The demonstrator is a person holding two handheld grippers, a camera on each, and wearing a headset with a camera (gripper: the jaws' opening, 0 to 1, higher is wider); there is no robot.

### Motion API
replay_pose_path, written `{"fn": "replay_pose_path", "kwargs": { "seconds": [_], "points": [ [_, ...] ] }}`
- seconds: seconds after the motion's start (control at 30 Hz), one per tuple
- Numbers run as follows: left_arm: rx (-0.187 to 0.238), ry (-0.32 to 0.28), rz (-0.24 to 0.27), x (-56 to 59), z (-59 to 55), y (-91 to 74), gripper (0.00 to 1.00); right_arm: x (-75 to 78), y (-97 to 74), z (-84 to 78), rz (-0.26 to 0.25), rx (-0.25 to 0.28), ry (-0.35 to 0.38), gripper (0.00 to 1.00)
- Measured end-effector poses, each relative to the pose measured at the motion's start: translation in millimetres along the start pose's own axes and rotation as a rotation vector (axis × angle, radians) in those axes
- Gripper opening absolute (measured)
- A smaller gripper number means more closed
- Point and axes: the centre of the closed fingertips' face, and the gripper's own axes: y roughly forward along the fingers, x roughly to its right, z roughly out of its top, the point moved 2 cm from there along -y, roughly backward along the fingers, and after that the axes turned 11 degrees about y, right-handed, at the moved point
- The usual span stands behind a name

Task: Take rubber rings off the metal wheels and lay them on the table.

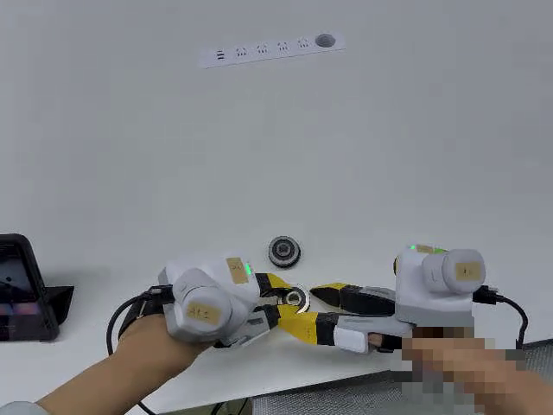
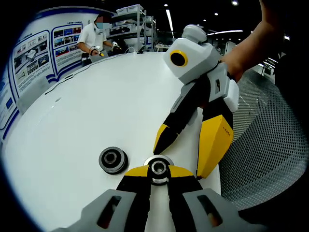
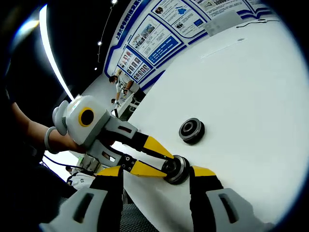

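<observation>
My left gripper (image 1: 291, 300) (image 2: 158, 170) is shut on a small metal wheel (image 1: 295, 299) (image 2: 159, 167) (image 3: 176, 169), held just above the white table (image 1: 346, 156) near its front edge. The wheel's face looks silvery, and a dark band runs round its edge in the right gripper view. My right gripper (image 1: 301, 306) (image 3: 158, 173) comes in from the right and stands open, its yellow jaws on either side of that wheel without touching it. A second wheel (image 1: 284, 251) (image 2: 113, 160) (image 3: 191, 130), wearing a black rubber ring, lies flat on the table just beyond.
A white power strip (image 1: 272, 49) lies at the far side of the table. A black device on a stand (image 1: 22, 290) sits at the left edge. The table's front edge runs right under both grippers, with grated flooring (image 2: 270, 145) beyond it. A person (image 2: 94, 36) stands at the far end.
</observation>
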Motion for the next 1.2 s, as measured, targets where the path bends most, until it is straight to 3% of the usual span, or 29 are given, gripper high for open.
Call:
{"fn": "replay_pose_path", "kwargs": {
  "seconds": [0.5, 0.73, 1.0, 1.2],
  "points": [
    [0.007, -0.02, 0.011, -0.5, -0.5, 0.2, 0.12, -5.9, -1.8, -2.1, 0.044, -0.042, 0.031, 0.59],
    [0.008, -0.022, 0.012, -0.7, -0.6, 0.4, 0.12, -5.0, -5.6, -8.6, 0.052, -0.054, 0.065, 0.56],
    [0.01, -0.025, 0.014, -0.8, -0.7, 0.3, 0.12, -1.3, -11.5, -1.7, 0.062, -0.002, 0.13, 0.49],
    [0.014, -0.029, 0.017, -0.6, -0.5, 0.3, 0.12, 4.1, -8.9, -0.1, 0.033, -0.005, 0.146, 0.42]
  ]
}}
